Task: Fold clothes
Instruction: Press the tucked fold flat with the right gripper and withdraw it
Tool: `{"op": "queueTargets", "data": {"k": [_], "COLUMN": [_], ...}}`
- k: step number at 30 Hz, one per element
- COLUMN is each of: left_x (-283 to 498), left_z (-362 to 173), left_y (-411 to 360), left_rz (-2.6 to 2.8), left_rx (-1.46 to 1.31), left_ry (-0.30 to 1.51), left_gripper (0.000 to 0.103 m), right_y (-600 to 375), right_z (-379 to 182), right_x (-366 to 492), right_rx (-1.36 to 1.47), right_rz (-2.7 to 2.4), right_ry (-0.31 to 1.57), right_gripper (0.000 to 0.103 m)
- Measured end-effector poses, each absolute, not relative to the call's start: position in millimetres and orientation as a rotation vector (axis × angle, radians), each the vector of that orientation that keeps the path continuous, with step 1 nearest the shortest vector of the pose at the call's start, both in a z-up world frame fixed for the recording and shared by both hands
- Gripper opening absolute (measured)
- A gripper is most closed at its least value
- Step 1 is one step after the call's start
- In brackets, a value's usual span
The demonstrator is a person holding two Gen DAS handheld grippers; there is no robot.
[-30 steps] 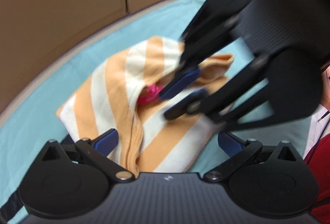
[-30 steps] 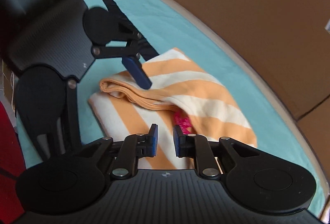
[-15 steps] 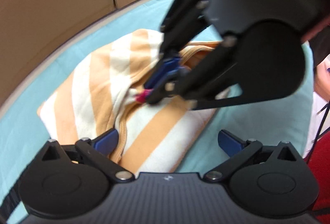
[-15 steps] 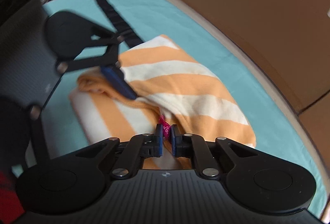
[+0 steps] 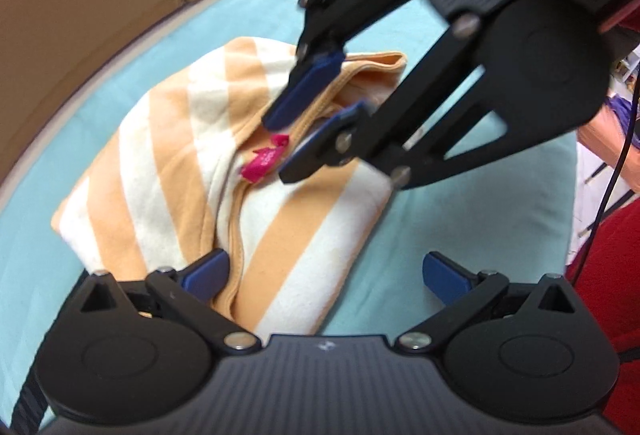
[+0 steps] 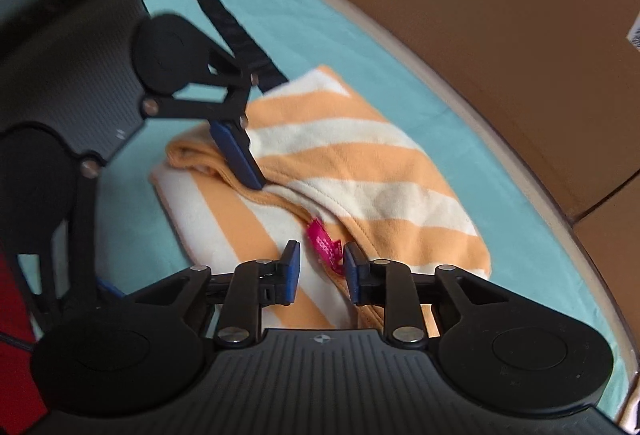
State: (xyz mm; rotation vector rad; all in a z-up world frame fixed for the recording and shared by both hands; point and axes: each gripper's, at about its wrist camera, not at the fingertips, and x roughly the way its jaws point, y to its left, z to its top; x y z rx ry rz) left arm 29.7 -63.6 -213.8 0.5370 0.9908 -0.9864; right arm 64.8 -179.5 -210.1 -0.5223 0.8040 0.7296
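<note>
The orange-and-white striped garment (image 6: 360, 171) is lying folded on the teal cloth (image 6: 320, 23), under both grippers. The right gripper (image 6: 319, 269) is opening, its pads flanking the pink label (image 6: 324, 241) without pressing; the label's writing is too blurred to read. The left gripper (image 5: 324, 275) is standing released, wide over the near edge. Cardboard boxes (image 6: 480, 15) are standing beyond.

Light's soft and even on both my cams, daylight-ish, no hard shadows, just faint shade under the folds of the striped shirt (image 5: 168, 171). Heavy fisheye bend: the teal mat (image 6: 320, 35) edge curves like a bowl. My right gripper (image 5: 298, 139) looks smeary in the left view, and the cardboard wall (image 6: 500, 15) is soft and warm-toned. No glare anywhere.
</note>
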Motion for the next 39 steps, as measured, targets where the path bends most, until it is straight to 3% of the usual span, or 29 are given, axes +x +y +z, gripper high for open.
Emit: {"op": "queueTargets", "data": {"k": [5,8,11,14,16,25,39], "left_x": [29,32,37,32,32,59,66], "left_z": [-215,-213,-210,-196,-184,-186,-230], "left_y": [-61,-58,-55,-59,-57,-66,-82], "left_rz": [-1.015,-1.025,-1.009,-0.972,-0.935,-0.691,-0.666], "left_rx": [0.611,0.607,0.583,0.526,0.479,0.369,0.446], "left_ry": [1.003,1.016,1.021,0.974,0.888,0.879,0.789], "left_gripper": [0.102,0.102,0.102,0.102,0.102,0.102,0.102], "right_y": [-180,-166,-158,-171,-185,-194,-173], "right_z": [-205,-224,-236,-215,-202,-228,-236], "right_x": [74,87,90,83,76,90,97], "right_rx": [-0.327,-0.297,-0.307,-0.22,-0.163,-0.061,-0.126], "right_rz": [0.664,0.609,0.576,0.565,0.515,0.239,0.193], "right_ry": [0.793,0.845,0.867,0.822,0.765,0.949,0.984], "right_gripper": [0.026,0.016,0.015,0.019,0.031,0.035,0.038]}}
